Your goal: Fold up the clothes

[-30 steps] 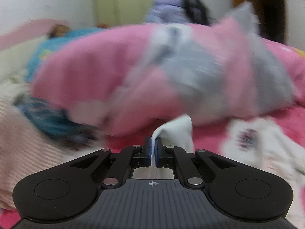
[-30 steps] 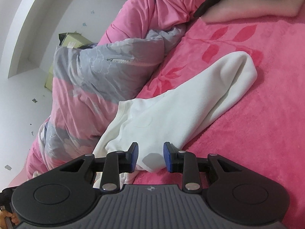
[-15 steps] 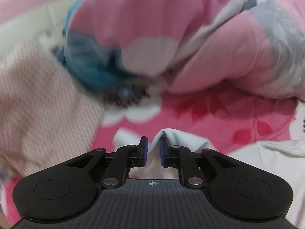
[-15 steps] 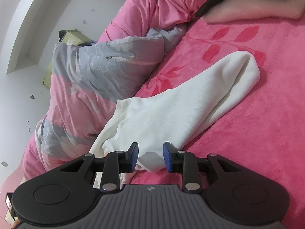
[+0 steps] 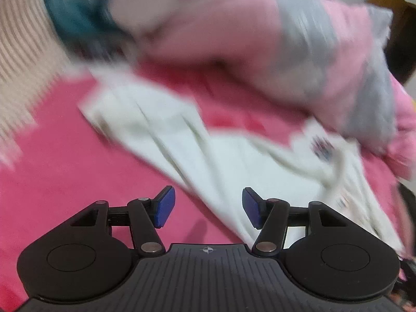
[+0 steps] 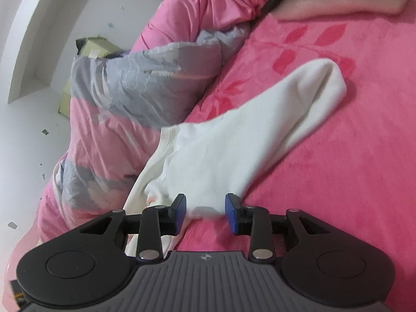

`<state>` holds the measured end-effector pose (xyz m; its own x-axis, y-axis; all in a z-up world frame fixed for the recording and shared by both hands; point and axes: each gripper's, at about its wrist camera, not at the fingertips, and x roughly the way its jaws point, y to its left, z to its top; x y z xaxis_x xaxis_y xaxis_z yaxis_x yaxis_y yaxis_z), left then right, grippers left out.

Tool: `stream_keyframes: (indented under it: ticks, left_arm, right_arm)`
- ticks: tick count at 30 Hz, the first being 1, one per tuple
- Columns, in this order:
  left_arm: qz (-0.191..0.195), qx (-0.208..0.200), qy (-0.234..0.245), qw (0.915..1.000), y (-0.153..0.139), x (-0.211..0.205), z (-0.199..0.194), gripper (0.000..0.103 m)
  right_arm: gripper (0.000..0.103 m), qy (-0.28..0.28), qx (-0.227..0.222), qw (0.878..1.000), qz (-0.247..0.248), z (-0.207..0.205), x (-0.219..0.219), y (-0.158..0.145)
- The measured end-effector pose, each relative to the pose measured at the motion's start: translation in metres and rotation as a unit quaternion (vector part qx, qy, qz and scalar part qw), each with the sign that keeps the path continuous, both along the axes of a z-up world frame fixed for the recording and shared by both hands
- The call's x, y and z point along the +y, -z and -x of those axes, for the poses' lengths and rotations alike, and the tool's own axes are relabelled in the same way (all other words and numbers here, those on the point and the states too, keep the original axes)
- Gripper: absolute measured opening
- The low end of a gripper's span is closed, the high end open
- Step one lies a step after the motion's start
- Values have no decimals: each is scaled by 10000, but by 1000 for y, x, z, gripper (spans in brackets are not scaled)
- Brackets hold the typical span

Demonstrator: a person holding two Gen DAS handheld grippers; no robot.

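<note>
While lying loose on the pink bed (image 6: 351, 182), spreading out as a white garment (image 6: 234, 143), with its long axis running from the near left up to a rounded tip at the far right in the right wrist view. Resting along its far-left side against a bunched pink and grey quilt (image 6: 130, 98).

Sitting right at the near end of that garment: the right hand-held gripper (image 6: 205, 212), jaws partly apart and just having been opening, with a fold of the white cloth between them. Apparently no longer pinching it, though not showing a clear gap on either side.

Pointing steeply down at the bed: the left hand-held gripper (image 5: 208, 208), jaws standing wide and just having been opening, holding nothing. Seeing mostly bare pink cover between them, with the white garment (image 5: 221, 161) crossing the blurred picture on a slant from upper left to lower right and passing just beside the jaw on the right of the picture. Lying beyond, the same quilt (image 5: 286, 52), a teal cloth (image 5: 72, 18) and a cream knitted cloth (image 5: 20, 52) at the far left.

Judging from this: garment laid out, not yet folded. Being nearer, the right one needing only to close for a fresh grip. Needing, for the left, a shift toward the cloth's edge on its right, taking it across the long axis.
</note>
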<state>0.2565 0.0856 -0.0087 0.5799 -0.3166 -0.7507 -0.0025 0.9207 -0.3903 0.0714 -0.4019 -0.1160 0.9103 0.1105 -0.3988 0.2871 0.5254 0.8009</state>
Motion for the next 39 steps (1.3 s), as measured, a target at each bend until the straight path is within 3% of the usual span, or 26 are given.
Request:
stream_keyframes:
  ticks: [4, 5, 9, 13, 16, 19, 22, 25, 28, 33, 37, 38, 39]
  left_arm:
    - [390, 358, 283, 9982, 39, -20, -2, 57]
    - [378, 263, 296, 9985, 43, -22, -1, 57]
    - [318, -225, 360, 9986, 47, -28, -5, 57]
    - [427, -568, 287, 9971, 54, -30, -17, 53]
    - [331, -860, 364, 9951, 61, -32, -24, 37]
    - [163, -1070, 447, 9931, 64, -34, -26, 19]
    - [185, -1205, 407, 9917, 63, -28, -27, 7]
    - [183, -1597, 133, 9869, 49, -16, -25, 5]
    - [22, -1991, -228, 9797, 34, -3, -22, 5]
    - [-217, -1947, -699, 9781, 39, 17, -30, 5]
    - [-308, -1611, -689, 9840, 59, 20, -44, 6]
    - [-249, -1558, -687, 9851, 62, 23, -46, 7]
    - [-173, -1535, -692, 9856, 63, 24, -46, 7]
  right_arm:
    - [50, -211, 303, 9986, -368, 13, 11, -12]
    - [56, -262, 421, 9980, -393, 11, 13, -15]
    - [59, -254, 854, 9959, -171, -14, 15, -25]
    - [60, 288, 1107, 9930, -301, -51, -1, -13]
    - [50, 551, 1248, 9895, -476, -75, -12, -7]
    - [25, 595, 1354, 9883, -371, -91, -23, -13]
    - [20, 728, 1226, 9897, 100, -99, -30, -33]
    - [20, 966, 874, 9878, 857, -99, -33, -59]
    - [20, 1280, 700, 9810, 1279, -98, -44, -72]
    - [20, 1426, 1189, 9724, 1412, -101, -67, -55]
    - [30, 839, 1879, 9685, 1401, -100, -77, -51]
    - [44, 678, 2054, 9663, 1394, -100, -79, -51]
    - [51, 517, 2228, 9636, 1387, -99, -81, -50]
